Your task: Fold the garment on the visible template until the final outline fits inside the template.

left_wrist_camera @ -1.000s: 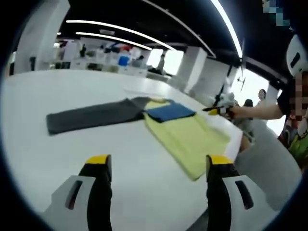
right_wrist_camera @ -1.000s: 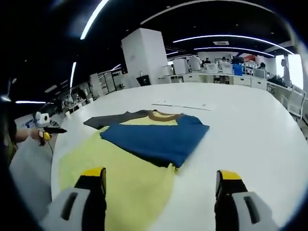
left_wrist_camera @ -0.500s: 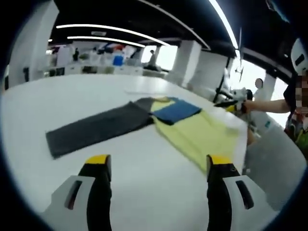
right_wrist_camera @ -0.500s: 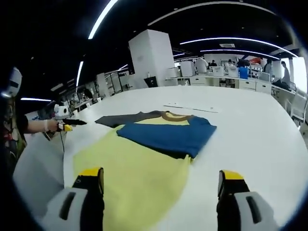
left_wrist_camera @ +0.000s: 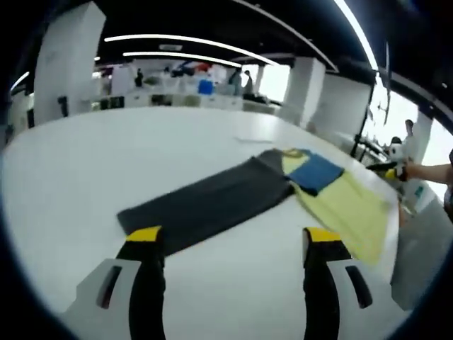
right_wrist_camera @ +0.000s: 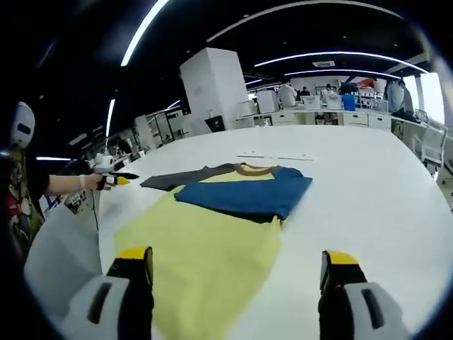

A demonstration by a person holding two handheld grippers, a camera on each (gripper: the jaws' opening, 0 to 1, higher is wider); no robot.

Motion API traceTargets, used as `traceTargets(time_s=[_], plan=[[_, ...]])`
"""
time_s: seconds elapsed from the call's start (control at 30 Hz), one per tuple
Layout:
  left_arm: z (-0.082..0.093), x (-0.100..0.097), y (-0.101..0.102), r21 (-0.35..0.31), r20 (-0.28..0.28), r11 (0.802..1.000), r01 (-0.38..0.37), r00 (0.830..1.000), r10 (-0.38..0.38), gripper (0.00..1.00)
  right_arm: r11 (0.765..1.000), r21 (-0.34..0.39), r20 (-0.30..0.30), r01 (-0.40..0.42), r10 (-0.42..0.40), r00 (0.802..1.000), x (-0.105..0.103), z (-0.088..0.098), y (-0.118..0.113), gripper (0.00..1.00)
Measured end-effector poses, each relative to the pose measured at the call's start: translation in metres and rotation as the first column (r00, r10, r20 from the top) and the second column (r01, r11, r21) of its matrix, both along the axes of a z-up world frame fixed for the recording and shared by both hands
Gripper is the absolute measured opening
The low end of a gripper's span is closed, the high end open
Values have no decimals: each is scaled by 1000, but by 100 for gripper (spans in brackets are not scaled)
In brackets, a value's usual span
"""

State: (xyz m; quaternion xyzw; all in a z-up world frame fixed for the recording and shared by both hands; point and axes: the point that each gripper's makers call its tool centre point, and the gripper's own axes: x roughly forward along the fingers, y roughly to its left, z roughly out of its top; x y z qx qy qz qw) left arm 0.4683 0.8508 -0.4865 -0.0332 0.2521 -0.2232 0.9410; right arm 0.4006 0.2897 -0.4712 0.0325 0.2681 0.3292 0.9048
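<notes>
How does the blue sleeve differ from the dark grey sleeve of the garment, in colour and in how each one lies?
The blue sleeve is folded inward and lies on top of the yellow body; the dark grey sleeve is stretched out flat on the white table, away from the body. In the left gripper view the grey one looks long, the blue one a short patch. Both join the garment near the collar, and neither gripper touches them.
</notes>
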Motion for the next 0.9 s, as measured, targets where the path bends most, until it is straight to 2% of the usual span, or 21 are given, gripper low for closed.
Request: traceTargets(time_s=[0.03,0.1,0.17,0.3,0.37,0.43,0.47,0.5,0.53,0.57,0.7,0.77,0.9], plan=[[-5,4,12,30,-18,999,-37,999,38,72,1000,0,2,0,0,1000,1,0,-2,99],[-9,5,19,67,-13,996,-51,999,52,70,1000,1,2,0,0,1000,2,3,-2,98],[-18,8,30,81,-51,992,-96,994,100,69,1000,0,6,0,0,1000,3,4,-1,98],[-31,9,42,32,-125,975,-220,967,222,57,1000,0,5,2,-2,1000,4,3,0,97],[-37,12,45,30,-129,974,-223,966,225,52,1000,-5,5,-1,1,1000,3,1,0,96],[-46,8,45,29,-166,967,-252,953,253,48,1000,-9,4,-2,2,1000,1,0,1,96],[-42,6,42,21,-136,962,-274,952,274,46,1000,-9,1,0,0,1000,1,0,0,96],[-43,4,42,6,-158,955,-297,943,294,44,1000,-9,-4,3,-3,1000,-1,-1,-1,96],[-40,7,42,-9,-142,949,-316,940,311,42,1000,-10,-3,5,-5,1000,-2,-1,-2,96],[-40,6,40,-34,-155,944,-329,935,320,40,1000,-10,0,8,-8,1000,-2,-1,-4,96],[-42,9,49,-38,-156,933,-359,924,349,30,999,0,1,33,-33,999,-3,0,-8,95],[-41,10,50,-72,-166,917,-392,912,376,26,999,-6,0,35,-35,999,-5,-1,-8,94],[-45,16,55,-69,-182,914,-401,905,383,16,999,0,-5,43,-43,999,-7,-2,-9,93]])
